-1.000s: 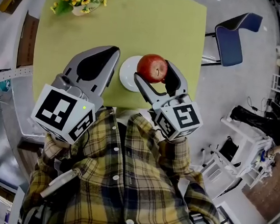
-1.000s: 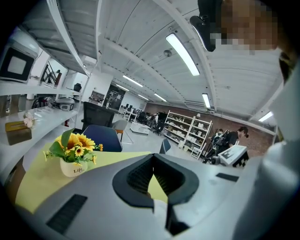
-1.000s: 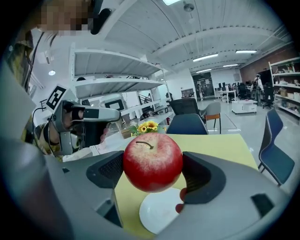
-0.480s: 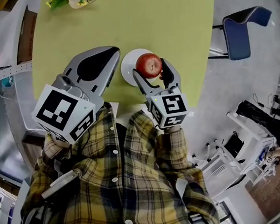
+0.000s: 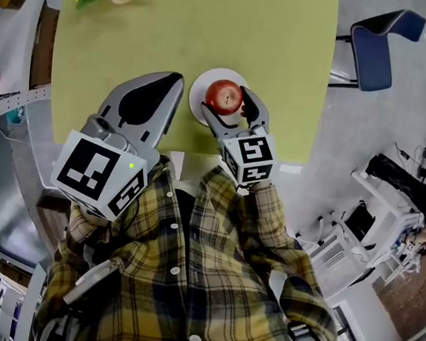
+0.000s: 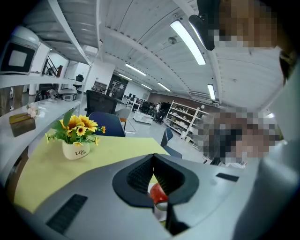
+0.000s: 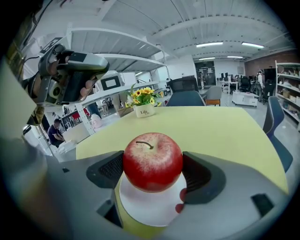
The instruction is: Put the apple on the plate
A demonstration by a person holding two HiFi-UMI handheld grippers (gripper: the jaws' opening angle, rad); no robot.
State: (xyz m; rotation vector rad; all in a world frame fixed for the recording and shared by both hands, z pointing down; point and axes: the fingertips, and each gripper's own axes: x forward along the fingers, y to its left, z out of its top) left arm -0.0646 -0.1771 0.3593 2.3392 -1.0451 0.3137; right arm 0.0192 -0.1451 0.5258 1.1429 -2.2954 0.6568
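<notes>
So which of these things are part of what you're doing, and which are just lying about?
In the job:
apple, gripped by the right claw
white plate beneath it

Lying about:
sunflower pot
blue chair
left claw, shut on nothing

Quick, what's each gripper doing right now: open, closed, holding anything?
Left gripper: closed, holding nothing.
Right gripper: closed on the apple, which is over the plate.
</notes>
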